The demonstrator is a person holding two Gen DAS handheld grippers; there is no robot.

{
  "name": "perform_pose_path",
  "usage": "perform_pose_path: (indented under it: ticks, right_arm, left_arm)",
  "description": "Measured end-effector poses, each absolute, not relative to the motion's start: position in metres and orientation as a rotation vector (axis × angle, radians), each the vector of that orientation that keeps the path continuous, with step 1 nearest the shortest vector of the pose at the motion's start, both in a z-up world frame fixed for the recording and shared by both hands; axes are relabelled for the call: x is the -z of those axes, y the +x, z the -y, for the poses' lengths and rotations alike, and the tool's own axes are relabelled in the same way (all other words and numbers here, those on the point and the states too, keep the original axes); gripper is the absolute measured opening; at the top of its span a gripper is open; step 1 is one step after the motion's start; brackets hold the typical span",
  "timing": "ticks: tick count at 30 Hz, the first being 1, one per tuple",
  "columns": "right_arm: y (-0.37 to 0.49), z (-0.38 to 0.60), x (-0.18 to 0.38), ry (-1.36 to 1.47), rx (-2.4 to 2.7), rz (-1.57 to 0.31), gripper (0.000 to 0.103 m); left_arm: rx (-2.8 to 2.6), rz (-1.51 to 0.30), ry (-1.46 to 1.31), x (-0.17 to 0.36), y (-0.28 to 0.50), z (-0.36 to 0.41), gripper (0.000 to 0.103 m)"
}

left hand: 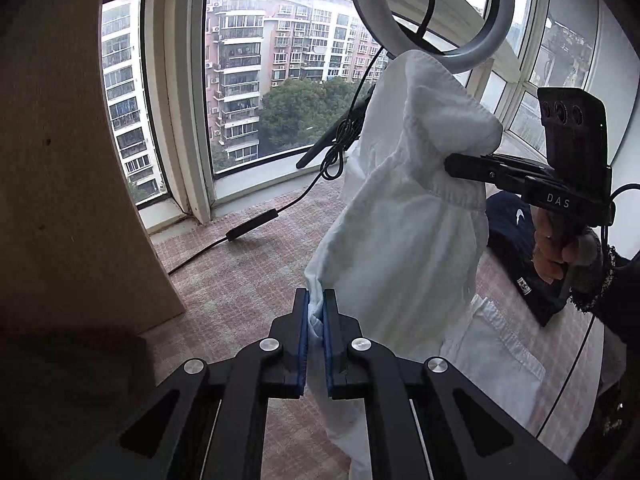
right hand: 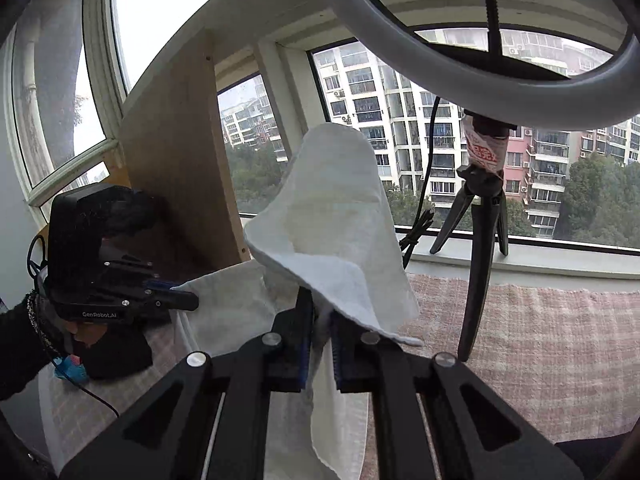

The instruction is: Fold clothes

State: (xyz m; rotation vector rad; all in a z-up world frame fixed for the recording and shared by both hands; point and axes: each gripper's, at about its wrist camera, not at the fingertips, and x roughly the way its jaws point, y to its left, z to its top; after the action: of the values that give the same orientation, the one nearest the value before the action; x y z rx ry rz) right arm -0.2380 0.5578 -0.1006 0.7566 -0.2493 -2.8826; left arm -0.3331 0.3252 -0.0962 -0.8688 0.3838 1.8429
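A white garment [left hand: 404, 236] with an elastic waistband hangs in the air above the pink checked cloth surface [left hand: 240, 280]. My left gripper [left hand: 316, 312] is shut on a lower corner of it. My right gripper [left hand: 450, 168] comes in from the right and is shut on the waistband edge. In the right wrist view the garment [right hand: 332, 232] drapes over my right gripper [right hand: 322, 320], which pinches it, and my left gripper [right hand: 184, 300] holds the far edge at the left.
A ring light [left hand: 432, 12] on a small black tripod [right hand: 480, 216] stands on the windowsill, its cable [left hand: 248, 232] trailing over the cloth. A wooden panel [left hand: 68, 160] stands at the left. A dark garment [left hand: 516, 248] and another white garment [left hand: 500, 352] lie at the right.
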Motion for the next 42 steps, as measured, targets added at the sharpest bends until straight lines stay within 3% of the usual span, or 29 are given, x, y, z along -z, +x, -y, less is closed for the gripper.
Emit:
perform_pose_path:
  ticks: [4,7,9,11,16,18,20,23,26,31,42]
  right_arm:
    - [-0.156,-0.517,0.090,0.689,2.894,0.096,0.008]
    - [-0.096,-0.484,0.109,0.787,2.886,-0.015,0.010]
    - [-0.056,-0.471,0.136,0.993,2.844,-0.018,0.026]
    - [-0.030,-0.475,0.145,1.121,2.823,0.052,0.027]
    - [0.001,-0.498,0.122,1.160,2.851,0.345,0.028]
    - [0.003,-0.502,0.108,1.137,2.853,0.460,0.049]
    - [-0.020,-0.491,0.101,1.115,2.791,0.539,0.058]
    - [-0.052,-0.469,0.119,1.284,2.760,0.533,0.058]
    - [-0.057,-0.458,0.143,1.491,2.792,0.406,0.058]
    - [-0.034,-0.475,0.172,1.616,2.702,0.683,0.058]
    - [-0.045,-0.454,0.191,1.621,2.494,0.884,0.058]
  left_arm:
    - [-1.818,-0.461,-0.817,0.085,-0.277,-0.302,0.005]
    - [-1.722,-0.498,-0.911,0.112,-0.225,-0.282,0.008]
    - [-1.649,-0.528,-1.004,0.134,-0.194,-0.266,0.014]
    - [-1.591,-0.567,-1.112,0.155,-0.172,-0.249,0.015]
    - [-1.644,-0.517,-1.090,0.134,-0.171,-0.232,0.014]
    - [-1.687,-0.523,-1.031,0.123,-0.181,-0.239,0.014]
    - [-1.722,-0.544,-0.978,0.116,-0.191,-0.248,0.014]
    - [-1.750,-0.589,-0.956,0.120,-0.206,-0.262,0.014]
    - [-1.745,-0.575,-0.952,0.119,-0.215,-0.269,0.014]
    - [-1.649,-0.592,-0.929,0.127,-0.213,-0.288,0.014]
    - [-1.571,-0.696,-0.977,0.161,-0.202,-0.297,0.014]
